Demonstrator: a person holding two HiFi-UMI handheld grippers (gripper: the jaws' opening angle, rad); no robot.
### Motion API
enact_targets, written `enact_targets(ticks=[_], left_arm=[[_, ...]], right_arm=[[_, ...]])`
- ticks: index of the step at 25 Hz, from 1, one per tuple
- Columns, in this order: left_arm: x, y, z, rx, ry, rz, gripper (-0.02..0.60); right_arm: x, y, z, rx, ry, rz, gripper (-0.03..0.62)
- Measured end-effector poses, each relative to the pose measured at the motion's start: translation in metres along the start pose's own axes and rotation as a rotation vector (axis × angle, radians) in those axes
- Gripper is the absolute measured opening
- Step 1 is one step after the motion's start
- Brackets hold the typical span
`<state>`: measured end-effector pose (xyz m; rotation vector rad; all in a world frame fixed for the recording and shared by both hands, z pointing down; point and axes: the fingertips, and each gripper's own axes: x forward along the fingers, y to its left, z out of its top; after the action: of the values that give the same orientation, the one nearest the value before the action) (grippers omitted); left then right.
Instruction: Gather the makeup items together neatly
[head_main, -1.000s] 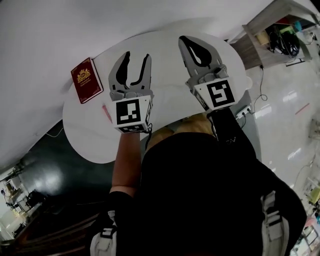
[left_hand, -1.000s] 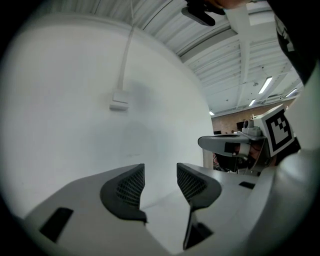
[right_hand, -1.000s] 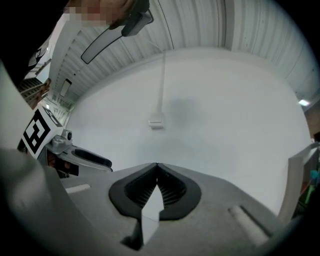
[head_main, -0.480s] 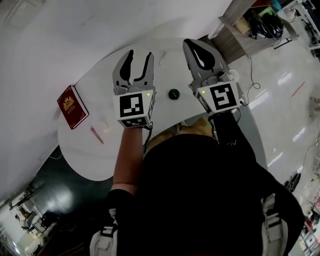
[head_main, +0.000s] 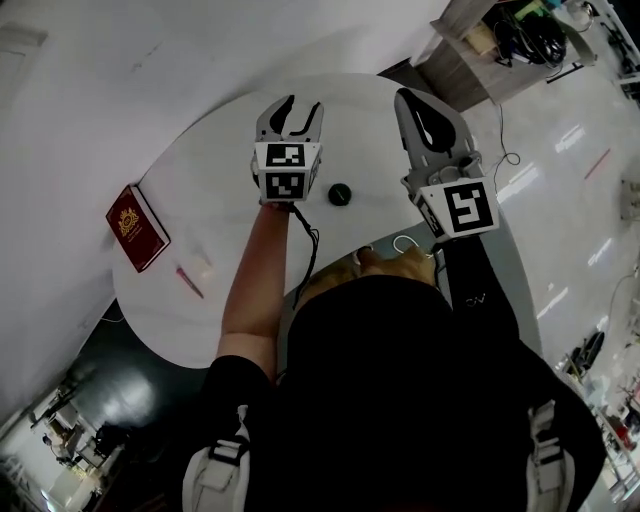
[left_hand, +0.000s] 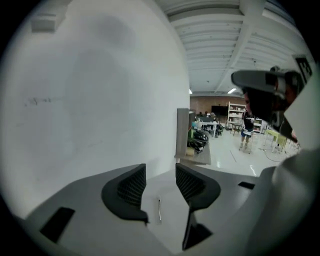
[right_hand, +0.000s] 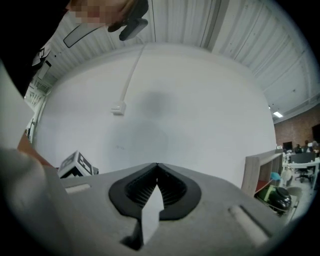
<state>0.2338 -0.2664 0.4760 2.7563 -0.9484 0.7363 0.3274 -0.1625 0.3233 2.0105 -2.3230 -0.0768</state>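
On the round white table (head_main: 230, 160) lies a small round black makeup pot (head_main: 341, 193), between my two grippers and nearer to me than their tips. My left gripper (head_main: 292, 108) (left_hand: 160, 176) reaches toward the far edge. Its jaws are open and have just been closing a little. A thin silver stick (left_hand: 159, 208) lies on the tabletop in the gap between them, with neither pad touching it. A pink pencil (head_main: 188, 281) lies at the near left. My right gripper (head_main: 421, 100) (right_hand: 157, 167) hovers at the table's right, shut, with nothing in it.
A dark red booklet (head_main: 137, 227) lies at the table's left edge. A white cable (head_main: 400, 244) loops at the near edge, close to the person's head. A wooden shelf unit (head_main: 470, 55) stands beyond the table at the upper right. The white wall runs behind the table.
Both grippers have moved farther out over the table, the left arm stretching most and dropping lower. The silver stick seen beside the left jaws earlier is now hidden under that gripper in the head view.
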Motion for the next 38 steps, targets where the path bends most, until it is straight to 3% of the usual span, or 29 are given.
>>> enact_targets(ticks=[7,13,14,15,19,26,38], left_arm=[[0.082,0.003,-0.097,-0.007,0.263,-0.057,0.187],[0.104,0.005,-0.140,-0.040,0.365,-0.050,0.183],[0.104,0.003,-0.140,-0.041,0.365,-0.049,0.127],[0.104,0.000,-0.140,-0.031,0.366,-0.051,0.018],[0.104,-0.005,-0.137,-0.023,0.361,-0.041,0.017],[0.055,-0.001,-0.081,-0.058,0.179,0.051,0.017],[-0.094,0.002,0.066,-0.128,-0.275,0.214,0.017]], right_arm=[[-0.020,-0.041,-0.026,0.016,0.060,-0.092,0.005],[-0.029,-0.058,-0.036,0.019,0.072,-0.116,0.005],[-0.030,-0.061,-0.036,0.022,0.074,-0.118,0.005],[-0.030,-0.063,-0.037,0.024,0.075,-0.120,0.005],[-0.027,-0.062,-0.037,0.031,0.069,-0.112,0.005],[-0.013,-0.048,-0.028,0.031,0.033,-0.054,0.005],[0.014,-0.008,0.024,-0.003,-0.088,0.063,0.005]])
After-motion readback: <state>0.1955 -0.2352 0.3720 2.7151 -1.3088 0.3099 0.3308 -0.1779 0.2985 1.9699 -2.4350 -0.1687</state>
